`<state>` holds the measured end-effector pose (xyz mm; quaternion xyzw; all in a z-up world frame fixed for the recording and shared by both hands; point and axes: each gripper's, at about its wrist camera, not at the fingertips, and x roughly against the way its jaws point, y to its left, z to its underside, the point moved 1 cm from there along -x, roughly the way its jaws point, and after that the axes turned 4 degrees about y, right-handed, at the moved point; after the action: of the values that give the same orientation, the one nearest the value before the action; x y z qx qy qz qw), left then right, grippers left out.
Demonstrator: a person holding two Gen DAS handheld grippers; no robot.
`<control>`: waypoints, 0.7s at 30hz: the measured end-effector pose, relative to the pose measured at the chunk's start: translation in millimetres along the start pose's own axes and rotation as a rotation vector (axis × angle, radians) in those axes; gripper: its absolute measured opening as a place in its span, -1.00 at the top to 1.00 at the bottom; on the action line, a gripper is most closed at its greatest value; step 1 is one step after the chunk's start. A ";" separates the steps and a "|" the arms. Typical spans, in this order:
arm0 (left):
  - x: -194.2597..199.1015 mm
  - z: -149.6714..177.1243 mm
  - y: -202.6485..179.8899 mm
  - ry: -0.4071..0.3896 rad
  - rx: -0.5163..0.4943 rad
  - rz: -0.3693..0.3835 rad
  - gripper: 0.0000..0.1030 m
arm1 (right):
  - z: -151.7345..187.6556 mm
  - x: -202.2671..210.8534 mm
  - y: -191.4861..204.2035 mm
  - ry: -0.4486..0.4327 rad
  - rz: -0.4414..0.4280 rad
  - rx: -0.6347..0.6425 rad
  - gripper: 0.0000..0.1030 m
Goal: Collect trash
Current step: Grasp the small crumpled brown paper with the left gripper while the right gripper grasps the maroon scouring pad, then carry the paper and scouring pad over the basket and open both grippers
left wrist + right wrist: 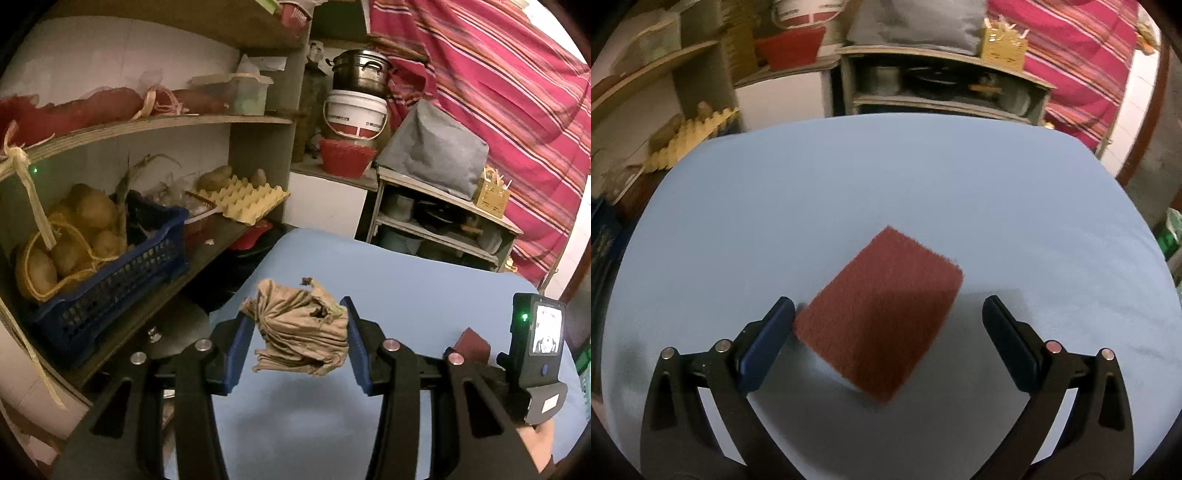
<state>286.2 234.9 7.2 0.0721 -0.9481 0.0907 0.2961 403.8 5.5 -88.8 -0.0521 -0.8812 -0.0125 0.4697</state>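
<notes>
A crumpled brown paper bag [301,326] hangs above the blue table [406,295], pinched between the blue pads of my left gripper [301,334]. In the right wrist view a dark red scouring pad [879,314] lies flat on the blue table [886,177]. My right gripper [888,325] hovers over it, open wide, one finger on each side of the pad and neither pressing it. The other gripper's body and screen [535,347] show at the right of the left wrist view, with a corner of the red pad [472,345] beside it.
Wooden shelves on the left carry a blue crate [110,273] of potatoes and a yellow egg tray [247,199]. Behind the table stand a red basket [345,157], a white bucket [354,114] under a pot, a low rack [443,225] and a striped curtain [498,92].
</notes>
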 end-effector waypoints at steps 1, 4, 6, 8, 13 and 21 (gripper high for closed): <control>0.1 0.2 0.8 -0.001 -0.003 0.000 0.09 | -0.1 -0.6 -0.3 0.004 0.003 -0.002 -0.87; 0.0 1.1 0.9 0.005 0.004 0.006 0.09 | 1.6 -1.5 1.6 0.011 0.001 0.000 -0.77; -2.6 1.1 3.3 0.016 0.012 0.014 0.09 | 4.2 0.2 0.7 0.013 -0.014 0.000 -0.65; -3.9 1.4 3.7 0.023 0.017 0.014 0.09 | 4.4 0.6 0.7 0.013 -0.015 0.000 -0.64; -4.1 -0.1 0.9 0.021 0.007 0.012 0.09 | 3.7 -0.7 -2.2 0.019 -0.041 -0.002 -0.62; -3.1 -1.8 -4.0 0.020 -0.003 0.020 0.09 | 5.7 6.2 -9.8 0.008 -0.074 0.021 -0.61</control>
<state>290.4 231.6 7.4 0.0612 -0.9459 0.0930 0.3048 394.7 -3.4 -86.6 -0.0142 -0.8808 -0.0207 0.4729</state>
